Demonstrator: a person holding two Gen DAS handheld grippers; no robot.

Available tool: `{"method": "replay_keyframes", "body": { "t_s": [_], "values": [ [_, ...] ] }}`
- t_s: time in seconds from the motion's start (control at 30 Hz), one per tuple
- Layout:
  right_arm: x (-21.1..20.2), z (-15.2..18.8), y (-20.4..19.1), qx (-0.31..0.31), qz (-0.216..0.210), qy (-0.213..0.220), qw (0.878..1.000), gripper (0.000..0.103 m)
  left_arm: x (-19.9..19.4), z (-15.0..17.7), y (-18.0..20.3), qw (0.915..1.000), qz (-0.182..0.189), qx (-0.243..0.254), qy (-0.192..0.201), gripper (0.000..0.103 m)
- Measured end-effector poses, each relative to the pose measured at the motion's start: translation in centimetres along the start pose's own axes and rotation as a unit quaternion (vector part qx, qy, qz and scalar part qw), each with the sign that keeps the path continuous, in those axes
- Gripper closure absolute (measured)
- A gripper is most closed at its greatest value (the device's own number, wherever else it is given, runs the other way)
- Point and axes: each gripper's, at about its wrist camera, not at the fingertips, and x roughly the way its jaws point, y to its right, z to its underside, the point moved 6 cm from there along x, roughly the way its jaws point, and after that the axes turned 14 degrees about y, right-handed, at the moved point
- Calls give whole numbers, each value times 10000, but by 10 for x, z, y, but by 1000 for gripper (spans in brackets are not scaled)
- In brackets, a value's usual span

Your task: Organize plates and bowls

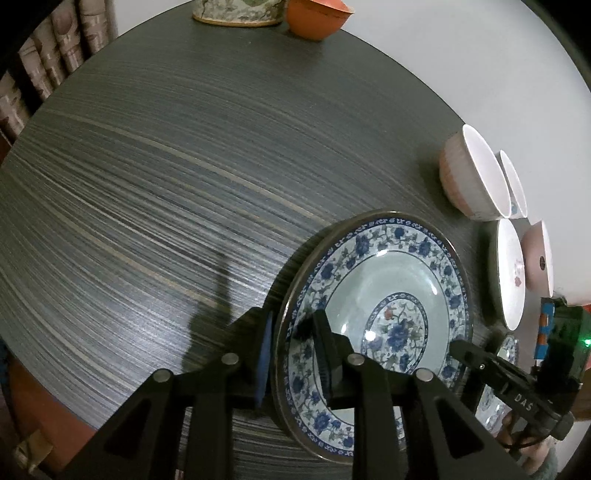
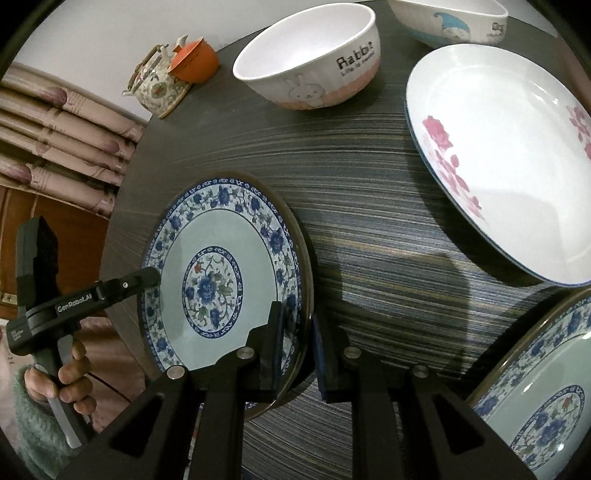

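A blue-and-white flowered plate is held between both grippers over the dark striped table. My left gripper is shut on the plate's rim, one pad under it and one on its face. On the opposite rim, my right gripper is also shut on the plate. The right wrist view shows the left gripper at the plate's far edge, with a person's hand on its handle. The right gripper shows low right in the left wrist view.
A second flowered plate lies at the lower right. A white plate with pink flowers, a rabbit bowl and a bowl with a blue print stand beyond. A teapot and an orange bowl sit at the far edge.
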Motion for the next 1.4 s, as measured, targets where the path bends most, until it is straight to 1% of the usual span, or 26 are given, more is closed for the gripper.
{"method": "replay_keyframes", "body": {
  "t_s": [0.1, 0.17, 0.23, 0.33, 0.4, 0.47, 0.57, 0.67, 0.8, 0.9, 1.07, 1.2, 1.3, 1.4],
  "values": [
    [0, 0, -2, -67, 51, -10, 10000, 84, -5, -2, 3, 9998, -46, 60, 156, 80],
    [-1, 1, -4, -171, 108, 15, 9998, 80, -8, -3, 3, 9996, -102, 106, 252, 80],
    [-3, 0, -5, -266, 202, 74, 9994, 70, -14, -4, 4, 9988, -252, 179, 378, 80],
    [-8, -2, -4, -371, 312, 168, 9987, 68, -24, -6, 8, 9964, -492, 297, 624, 78],
    [-12, -2, -2, -433, 433, 218, 9979, 68, -31, -5, 15, 9946, -604, 412, 739, 74],
    [-17, -2, 1, -515, 605, 279, 9964, 67, -39, -2, 26, 9931, -625, 501, 857, 72],
    [-25, -2, 3, -593, 724, 344, 9950, 66, -46, 3, 44, 9914, -636, 651, 944, 66],
    [-33, 0, 7, -658, 841, 413, 9934, 65, -53, 11, 63, 9907, -521, 809, 958, 66],
    [-47, 1, 13, -677, 900, 545, 9921, 65, -59, 21, 86, 9923, -267, 814, 889, 65],
    [-61, 1, 19, -731, 992, 677, 9901, 65, -61, 28, 106, 9905, -191, 980, 947, 65],
    [-88, 4, 29, -897, 1180, 935, 9845, 65, -59, 45, 138, 9896, 24, 1131, 884, 63],
    [-110, 6, 40, -950, 1326, 1090, 9806, 65, -51, 60, 155, 9894, 135, 1237, 745, 61],
    [-128, 7, 52, -871, 1331, 1177, 9802, 65, -48, 70, 165, 9892, 236, 1304, 632, 61],
    [-142, 7, 65, -802, 1337, 1234, 9800, 65, -48, 77, 175, 9874, 239, 1431, 637, 61]
  ]
}}
